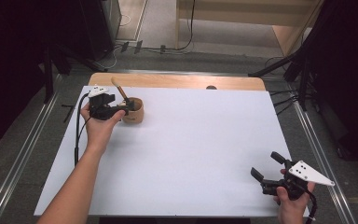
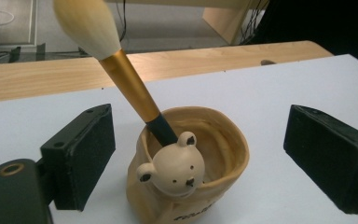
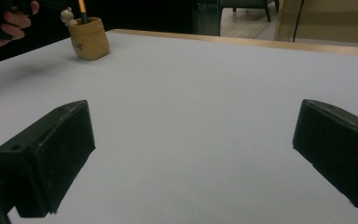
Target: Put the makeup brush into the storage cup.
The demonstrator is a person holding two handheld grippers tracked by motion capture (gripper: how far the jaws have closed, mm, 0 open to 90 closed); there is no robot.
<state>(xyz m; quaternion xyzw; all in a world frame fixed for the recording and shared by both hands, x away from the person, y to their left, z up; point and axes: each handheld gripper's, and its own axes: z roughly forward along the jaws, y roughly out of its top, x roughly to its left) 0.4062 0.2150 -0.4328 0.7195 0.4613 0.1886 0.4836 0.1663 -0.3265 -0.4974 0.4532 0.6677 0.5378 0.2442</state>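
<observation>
Right tool (image 1: 266, 167) gapes wide over bare white worktop (image 1: 196, 149). Left tool (image 2: 200, 154), equally wide, flanks a bear-faced pot (image 2: 191, 172) holding a makeup brush (image 2: 121, 79), bristles cropped.

a count of what sits on the surface

one tan pot (image 2: 191, 172) with one bear-head figure (image 2: 175, 169) on its rim, and one brush (image 2: 114, 65) standing in it; two tongs, the left tongs (image 1: 127, 106) and the right tongs (image 1: 266, 166), each with two black jaws and each in one hand; one white surface (image 1: 191, 154).
</observation>
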